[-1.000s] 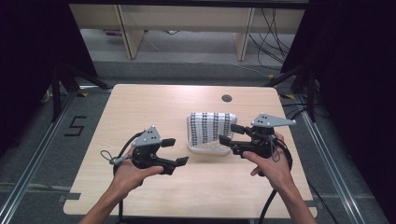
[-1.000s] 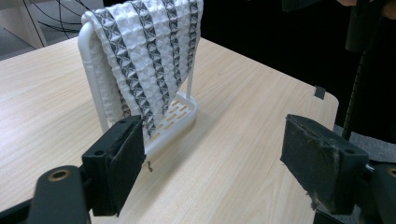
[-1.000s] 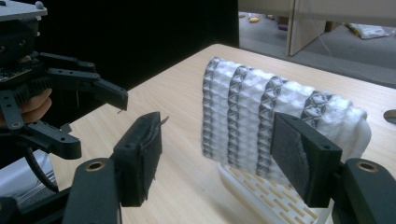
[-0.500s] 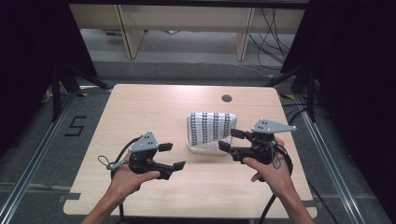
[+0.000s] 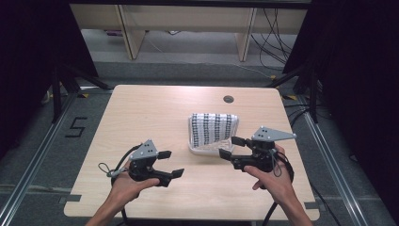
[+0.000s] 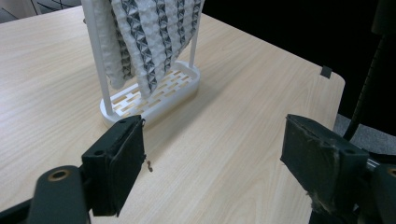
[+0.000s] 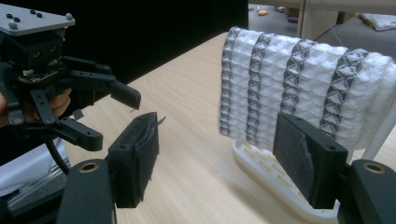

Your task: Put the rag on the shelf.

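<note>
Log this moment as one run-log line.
left gripper: open, empty | right gripper: open, empty, beside rack | towel: draped on rack

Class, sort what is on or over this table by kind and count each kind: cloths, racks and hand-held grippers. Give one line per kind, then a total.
Striped black-and-white cloth, draped over the rack: 1
White rack with a slotted base: 1
Hand-held grippers, both open and empty: 2, the left gripper and the right gripper
Total: 4
</note>
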A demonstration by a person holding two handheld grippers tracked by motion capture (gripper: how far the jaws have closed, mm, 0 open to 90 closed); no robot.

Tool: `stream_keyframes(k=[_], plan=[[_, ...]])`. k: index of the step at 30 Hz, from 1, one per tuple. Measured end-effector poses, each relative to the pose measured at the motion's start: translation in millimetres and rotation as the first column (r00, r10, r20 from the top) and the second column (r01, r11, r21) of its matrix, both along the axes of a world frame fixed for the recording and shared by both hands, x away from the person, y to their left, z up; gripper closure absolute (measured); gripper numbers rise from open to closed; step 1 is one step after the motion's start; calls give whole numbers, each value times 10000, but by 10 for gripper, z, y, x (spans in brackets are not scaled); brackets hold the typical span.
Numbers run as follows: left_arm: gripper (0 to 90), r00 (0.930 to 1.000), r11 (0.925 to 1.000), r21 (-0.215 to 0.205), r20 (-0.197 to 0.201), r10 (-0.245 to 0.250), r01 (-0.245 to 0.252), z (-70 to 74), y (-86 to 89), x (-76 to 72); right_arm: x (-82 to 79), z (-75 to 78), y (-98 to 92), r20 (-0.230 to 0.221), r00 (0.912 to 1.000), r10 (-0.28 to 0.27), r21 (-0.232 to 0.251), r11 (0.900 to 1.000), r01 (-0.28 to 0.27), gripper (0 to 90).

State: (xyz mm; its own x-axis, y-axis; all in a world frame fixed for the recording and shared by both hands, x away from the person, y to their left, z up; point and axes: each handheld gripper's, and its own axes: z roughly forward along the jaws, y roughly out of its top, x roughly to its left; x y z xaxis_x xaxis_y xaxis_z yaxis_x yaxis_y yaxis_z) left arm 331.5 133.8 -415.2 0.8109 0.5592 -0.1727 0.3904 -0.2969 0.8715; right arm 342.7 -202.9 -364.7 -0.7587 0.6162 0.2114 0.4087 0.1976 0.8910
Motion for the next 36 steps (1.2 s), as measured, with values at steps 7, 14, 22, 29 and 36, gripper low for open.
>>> stream_keyframes(k=[7,14,22,29,36], plan=[[207,9999,10000,63,-101,-54,55,-64,18,-33,-35,-50,-10,-190,9998,73,-4,10000,-73,323],[207,9997,10000,62,-227,-32,33,-161,48,-57,-73,-116,-22,-417,9991,-103,7,9999,103,320],[207,9995,10000,-23,-318,-73,73,-266,69,-110,-102,-181,-52,-171,9998,-112,-217,9997,109,320],[207,9993,10000,-23,-365,-12,11,-327,102,-164,-147,-291,-63,-474,9988,-128,-169,9998,120,310],[207,9990,9998,-183,-439,46,-54,-417,134,-212,-159,-449,-80,-668,9978,-23,-278,9996,5,280]])
